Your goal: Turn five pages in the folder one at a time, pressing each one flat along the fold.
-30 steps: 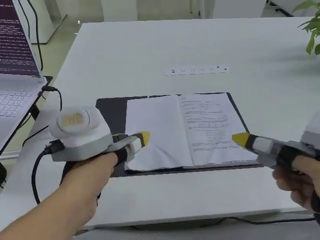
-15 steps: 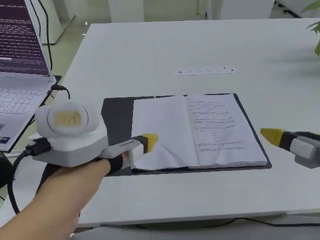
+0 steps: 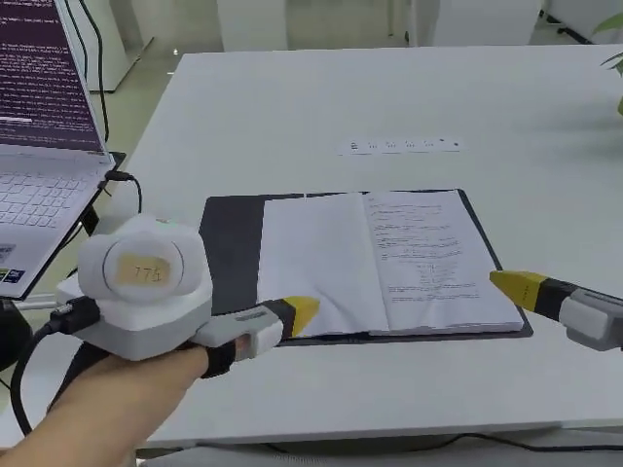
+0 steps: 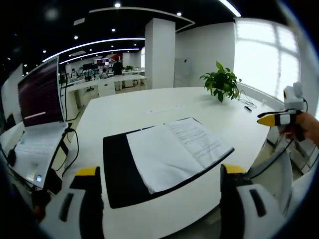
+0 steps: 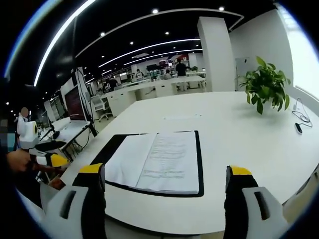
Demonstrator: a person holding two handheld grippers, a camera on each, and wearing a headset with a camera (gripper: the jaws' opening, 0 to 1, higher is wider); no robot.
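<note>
Laptop (image 3: 39, 146) is cut off at the left edge; the print in the open folder (image 3: 234, 253) is too small to read. Left gripper (image 3: 297, 313) is held level at the folder's near-left corner — jaws spread, empty. The folder lies flat on the table (image 3: 389, 97). Right gripper (image 3: 514, 285), body cropped, points inward at the near-right corner — jaws apart, holding nothing.

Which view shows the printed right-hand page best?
Head view: it looks down on the printed page, where it is least foreshortened and the lines of text can be made out. The left gripper view shows it from a low angle, skewed across the picture. The right gripper view shows it squarer-on but low and flattened, with fainter text.
</note>
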